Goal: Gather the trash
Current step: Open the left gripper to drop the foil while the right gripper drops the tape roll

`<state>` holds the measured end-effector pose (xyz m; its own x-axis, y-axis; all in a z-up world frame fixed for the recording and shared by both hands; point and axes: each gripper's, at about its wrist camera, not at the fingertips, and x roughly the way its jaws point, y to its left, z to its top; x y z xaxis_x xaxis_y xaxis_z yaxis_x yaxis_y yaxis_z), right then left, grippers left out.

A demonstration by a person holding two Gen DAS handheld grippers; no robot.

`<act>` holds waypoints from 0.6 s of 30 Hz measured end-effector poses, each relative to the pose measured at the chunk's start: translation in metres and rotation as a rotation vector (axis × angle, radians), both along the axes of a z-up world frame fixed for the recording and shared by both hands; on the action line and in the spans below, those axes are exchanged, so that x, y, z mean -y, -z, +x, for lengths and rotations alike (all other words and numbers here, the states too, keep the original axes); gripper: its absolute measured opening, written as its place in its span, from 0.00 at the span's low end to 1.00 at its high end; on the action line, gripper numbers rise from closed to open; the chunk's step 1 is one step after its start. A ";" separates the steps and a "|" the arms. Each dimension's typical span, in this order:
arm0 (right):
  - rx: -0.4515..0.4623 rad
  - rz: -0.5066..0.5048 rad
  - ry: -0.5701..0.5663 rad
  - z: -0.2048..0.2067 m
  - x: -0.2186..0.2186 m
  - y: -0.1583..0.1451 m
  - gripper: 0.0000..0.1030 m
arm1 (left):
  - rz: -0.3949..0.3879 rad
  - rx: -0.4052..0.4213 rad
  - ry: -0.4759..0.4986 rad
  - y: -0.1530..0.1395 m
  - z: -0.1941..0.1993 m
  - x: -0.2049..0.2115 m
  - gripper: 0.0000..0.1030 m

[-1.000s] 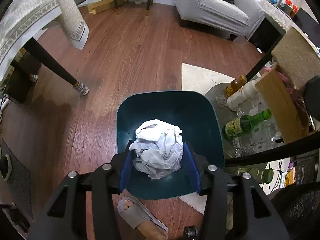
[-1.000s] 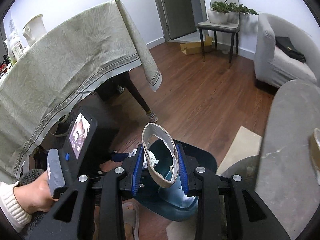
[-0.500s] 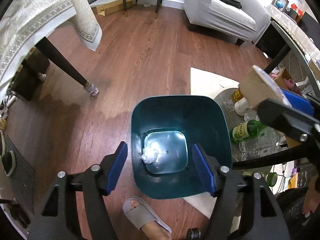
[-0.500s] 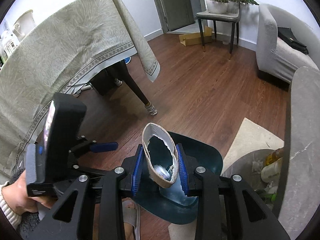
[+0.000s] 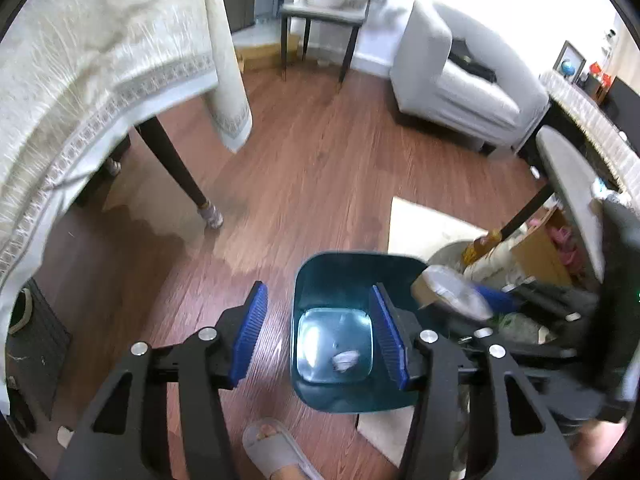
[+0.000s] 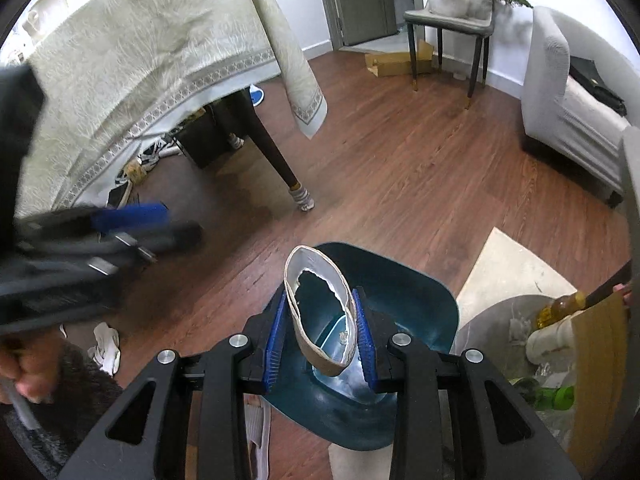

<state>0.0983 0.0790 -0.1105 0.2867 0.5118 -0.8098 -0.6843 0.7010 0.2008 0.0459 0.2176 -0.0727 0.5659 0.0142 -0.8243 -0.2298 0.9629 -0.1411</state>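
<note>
A dark teal trash bin (image 5: 320,268) stands on the wood floor, with a crumpled white paper ball (image 5: 345,359) lying at its bottom. My left gripper (image 5: 318,338) is open and empty above the bin's left part. My right gripper (image 6: 320,336) is shut on a torn paper cup (image 6: 308,264) with a white lining and holds it over the bin (image 6: 416,300). The cup and right gripper also show blurred in the left wrist view (image 5: 444,288), at the bin's right rim.
A table with a pale cloth (image 5: 80,80) and dark leg (image 5: 176,168) stands to the left. A low round table (image 6: 492,320) with bottles (image 6: 556,394) is at right. A grey sofa (image 5: 460,88), a chair (image 6: 448,24) and a rug (image 5: 424,224) lie beyond. A slippered foot (image 5: 272,452) is below.
The left gripper opened and dropped the paper ball into the bin, then rose and drew left. The right gripper with the cup moved over the bin.
</note>
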 end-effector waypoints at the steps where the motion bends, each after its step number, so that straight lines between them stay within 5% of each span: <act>1: -0.005 -0.004 0.000 0.000 -0.001 0.003 0.32 | 0.006 0.019 -0.001 -0.006 -0.002 0.001 0.51; 7: -0.060 -0.050 -0.010 0.001 -0.016 0.033 0.32 | -0.005 0.092 0.021 -0.031 -0.009 0.011 0.40; 14: -0.077 -0.121 -0.017 0.002 -0.025 0.057 0.34 | -0.037 0.157 0.040 -0.053 -0.014 0.017 0.40; 18: -0.056 -0.139 -0.007 0.000 -0.027 0.058 0.46 | -0.044 0.185 0.041 -0.065 -0.019 0.020 0.40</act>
